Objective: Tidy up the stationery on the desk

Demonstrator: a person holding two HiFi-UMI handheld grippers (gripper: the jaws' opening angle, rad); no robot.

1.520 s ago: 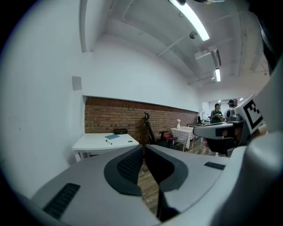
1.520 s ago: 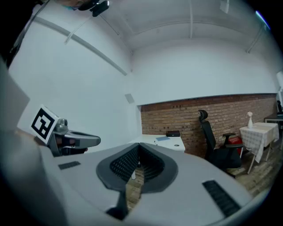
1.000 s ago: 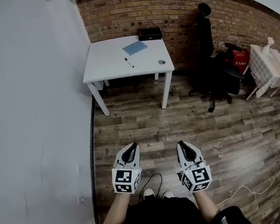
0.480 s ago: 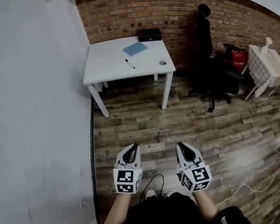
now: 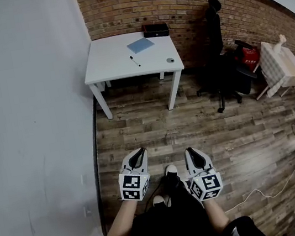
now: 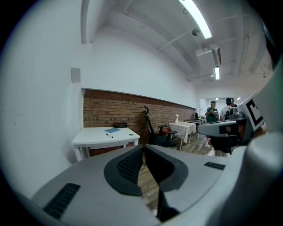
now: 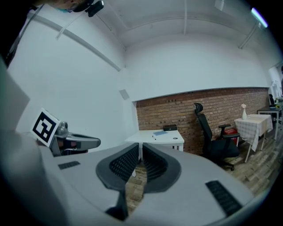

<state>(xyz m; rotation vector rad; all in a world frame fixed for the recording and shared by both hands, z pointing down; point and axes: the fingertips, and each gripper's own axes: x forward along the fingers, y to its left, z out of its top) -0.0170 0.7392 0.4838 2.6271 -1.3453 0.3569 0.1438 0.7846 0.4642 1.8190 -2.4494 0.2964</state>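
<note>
Your left gripper [image 5: 139, 153] and right gripper [image 5: 192, 152] both have their jaws pressed together, and they hold nothing. You hold them low in front of you, side by side. The stationery is far ahead of them on the white desk [image 5: 107, 71]: a blue notebook [image 5: 140, 45], a pen [image 5: 134, 61] just in front of it, a small round thing [image 5: 170, 60] near the right edge, and a black box [image 5: 156, 30] at the back. The desk stands in a corner, against a brick wall [image 5: 118, 7]. The floor [image 5: 139, 133] is brown wood. A black chair [image 5: 218, 58] stands right of the desk. Each gripper's cube shows black and white squares
</note>
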